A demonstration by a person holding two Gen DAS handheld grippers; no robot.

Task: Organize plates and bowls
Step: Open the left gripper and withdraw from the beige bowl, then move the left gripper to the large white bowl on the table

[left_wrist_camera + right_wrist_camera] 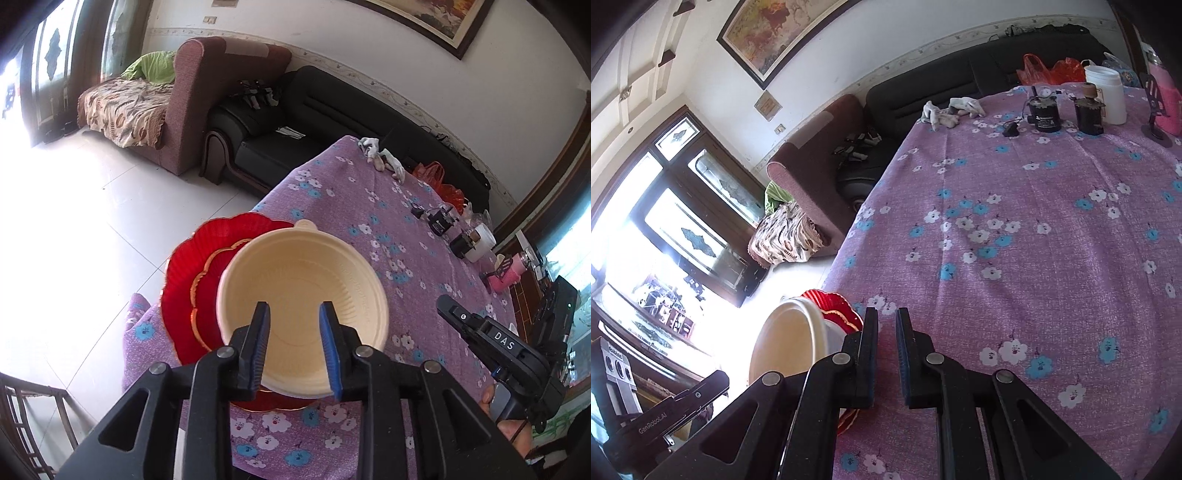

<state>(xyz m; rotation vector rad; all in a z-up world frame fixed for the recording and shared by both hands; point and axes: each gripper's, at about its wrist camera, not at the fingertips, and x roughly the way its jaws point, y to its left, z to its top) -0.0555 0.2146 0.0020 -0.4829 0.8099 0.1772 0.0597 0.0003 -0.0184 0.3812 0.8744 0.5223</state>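
Observation:
A cream bowl (303, 280) sits upright in a stack of red scalloped plates (184, 295) at the near left corner of the table. My left gripper (294, 314) hangs over the bowl's near rim with its blue pads (327, 332) apart, and I see nothing pressed between them. My right gripper (886, 317) is just right of the bowl (790, 339) and the red plates (834, 306), above the purple flowered cloth (1034, 221). Its jaws are nearly together with nothing in them. Its tip (448, 308) also shows in the left wrist view.
Along the far edge of the table lie white gloves (953, 107), two black motors (1043, 114), a white jar (1106, 92) and a pink bottle (1167, 103). A black sofa (295, 122) and a maroon sofa (207, 92) stand beyond. The table edge (846, 236) drops to the floor on the left.

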